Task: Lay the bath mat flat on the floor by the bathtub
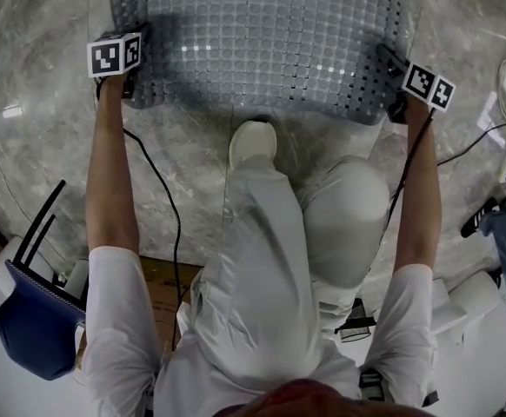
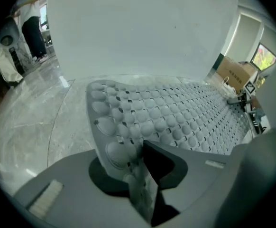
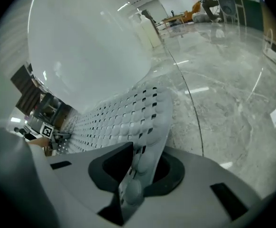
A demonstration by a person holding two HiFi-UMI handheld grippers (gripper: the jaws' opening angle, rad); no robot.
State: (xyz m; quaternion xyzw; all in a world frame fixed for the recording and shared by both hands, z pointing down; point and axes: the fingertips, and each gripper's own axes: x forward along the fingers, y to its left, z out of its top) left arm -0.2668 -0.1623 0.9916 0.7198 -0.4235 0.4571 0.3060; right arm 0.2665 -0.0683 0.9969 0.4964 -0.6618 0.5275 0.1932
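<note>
Two grippers are sitting at the near corners of the bath mat, one at each end of its near long edge, and I am watching it lie spread across the grey marble floor right in front of the person's white shoe. Most of the mat is resting flat with its bubbled, perforated face up, while both near corners are curling up off the floor into the jaws. On the left gripper I am seeing the jaws standing narrowly apart with the mat's corner passing between them, leaning against the dark jaw on one side and showing a shadowed gap on the other. On the right gripper the jaws are standing a little wider, the mat's rounded corner drooping loosely through the slot with dark space beside it, so neither pair is pinching the rubber. From both gripper views the smooth white wall of the bathtub is rising just beyond the mat's far edge, running alongside it. A black cable is trailing back from the left gripper across the floor beside the person's leg.
</note>
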